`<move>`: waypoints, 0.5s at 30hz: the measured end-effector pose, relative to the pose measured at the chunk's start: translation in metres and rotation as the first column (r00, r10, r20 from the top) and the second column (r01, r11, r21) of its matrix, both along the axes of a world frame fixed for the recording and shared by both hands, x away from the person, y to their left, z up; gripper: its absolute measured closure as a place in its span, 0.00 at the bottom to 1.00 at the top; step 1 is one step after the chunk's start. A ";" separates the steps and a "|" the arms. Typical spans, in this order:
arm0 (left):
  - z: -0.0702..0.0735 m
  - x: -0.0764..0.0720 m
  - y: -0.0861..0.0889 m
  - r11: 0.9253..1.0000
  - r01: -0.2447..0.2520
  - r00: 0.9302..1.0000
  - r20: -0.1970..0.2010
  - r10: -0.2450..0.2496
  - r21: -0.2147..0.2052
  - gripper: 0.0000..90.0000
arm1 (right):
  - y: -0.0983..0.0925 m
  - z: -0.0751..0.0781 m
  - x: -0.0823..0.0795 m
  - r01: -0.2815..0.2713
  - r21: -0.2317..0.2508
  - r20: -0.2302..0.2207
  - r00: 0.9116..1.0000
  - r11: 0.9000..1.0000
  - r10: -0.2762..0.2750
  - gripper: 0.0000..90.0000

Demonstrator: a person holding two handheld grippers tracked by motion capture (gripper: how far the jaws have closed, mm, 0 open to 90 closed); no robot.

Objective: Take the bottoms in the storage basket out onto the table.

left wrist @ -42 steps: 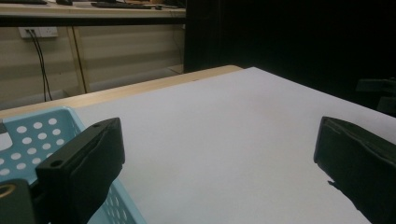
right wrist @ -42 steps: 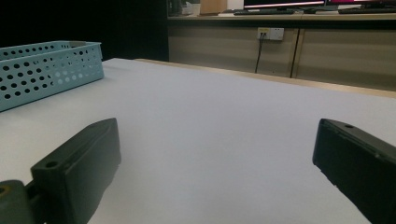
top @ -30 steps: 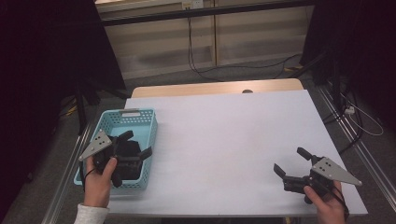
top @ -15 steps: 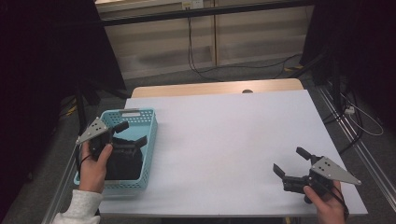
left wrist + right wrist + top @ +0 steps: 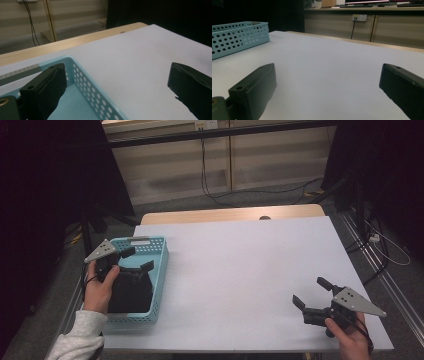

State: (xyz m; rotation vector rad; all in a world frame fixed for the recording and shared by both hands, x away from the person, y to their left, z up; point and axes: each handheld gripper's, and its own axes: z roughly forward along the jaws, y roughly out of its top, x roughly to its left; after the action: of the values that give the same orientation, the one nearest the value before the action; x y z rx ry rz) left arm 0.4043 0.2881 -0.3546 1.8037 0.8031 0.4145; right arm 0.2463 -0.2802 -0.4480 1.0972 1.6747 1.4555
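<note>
A light blue perforated basket (image 5: pixel 159 270) stands on the table's left edge. A black, soft-looking thing (image 5: pixel 131 292) lies in its near half. My left gripper (image 5: pixel 137 258) hovers open over the basket's far half, with nothing between its jaws. In the left gripper view, the left gripper (image 5: pixel 117 72) straddles the basket's rim (image 5: pixel 82 72), one jaw over the inside and one over the table. My right gripper (image 5: pixel 310 291) rests low near the front right corner, open and empty. In the right gripper view, the right gripper (image 5: pixel 328 75) faces the basket (image 5: pixel 239 35) across the table.
The white table top (image 5: pixel 240 265) stretches between the two grippers. A wooden strip (image 5: pixel 230 215) runs along its far edge. Cables lie on the floor (image 5: pixel 225 195) behind, and dark stands flank both sides.
My left gripper has risen from the black thing in the basket's near half and moved toward the far end, its jaws open. The right gripper has stayed put.
</note>
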 end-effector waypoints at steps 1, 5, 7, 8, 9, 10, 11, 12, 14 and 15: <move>0.000 0.000 0.000 1.000 0.000 1.000 0.000 0.000 0.000 0.02 | 0.000 0.000 0.000 0.000 0.000 0.000 1.000 1.000 0.000 0.00; -0.001 0.007 0.009 0.999 -0.019 0.999 -0.028 0.019 0.028 0.02 | 0.000 0.001 -0.002 0.007 0.011 -0.001 1.000 1.000 -0.007 0.00; -0.001 0.009 0.011 0.998 -0.017 0.999 -0.031 0.018 0.053 0.02 | 0.000 0.001 -0.002 0.002 0.002 0.000 1.000 1.000 -0.002 0.00; -0.002 0.013 0.013 0.998 -0.015 0.999 -0.036 0.018 0.067 0.03 | 0.001 0.002 0.000 -0.001 0.004 0.000 1.000 1.000 0.001 0.00; -0.002 0.013 0.013 0.998 -0.015 0.999 -0.036 0.018 0.067 0.03 | 0.001 0.002 0.000 -0.003 0.001 0.000 1.000 1.000 0.003 0.00; -0.006 0.018 0.015 0.996 -0.010 0.998 -0.055 0.015 0.090 0.03 | 0.002 0.002 0.000 -0.004 -0.006 -0.002 1.000 1.000 0.004 0.00; -0.006 0.018 0.015 0.996 -0.010 0.998 -0.055 0.015 0.090 0.03 | 0.002 0.002 -0.001 -0.006 -0.007 -0.001 1.000 1.000 0.006 0.00; -0.008 0.023 0.016 0.992 -0.014 0.998 -0.067 0.022 0.124 0.03 | 0.003 0.003 -0.001 -0.011 -0.011 0.002 1.000 1.000 0.012 0.00; -0.009 0.024 0.016 0.992 -0.014 0.997 -0.072 0.023 0.128 0.03 | 0.003 0.003 -0.002 -0.014 -0.021 0.003 1.000 1.000 0.014 0.00; -0.010 0.026 0.016 0.991 -0.010 0.997 -0.080 0.021 0.131 0.03 | 0.003 0.003 -0.001 -0.011 -0.021 0.007 1.000 1.000 0.011 0.00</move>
State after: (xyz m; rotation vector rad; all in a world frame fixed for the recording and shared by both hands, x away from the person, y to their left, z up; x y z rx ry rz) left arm 0.4304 0.3038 -0.3646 1.9471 0.8639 0.4135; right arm 0.2449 -0.2774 -0.4449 1.0718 1.6903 1.4441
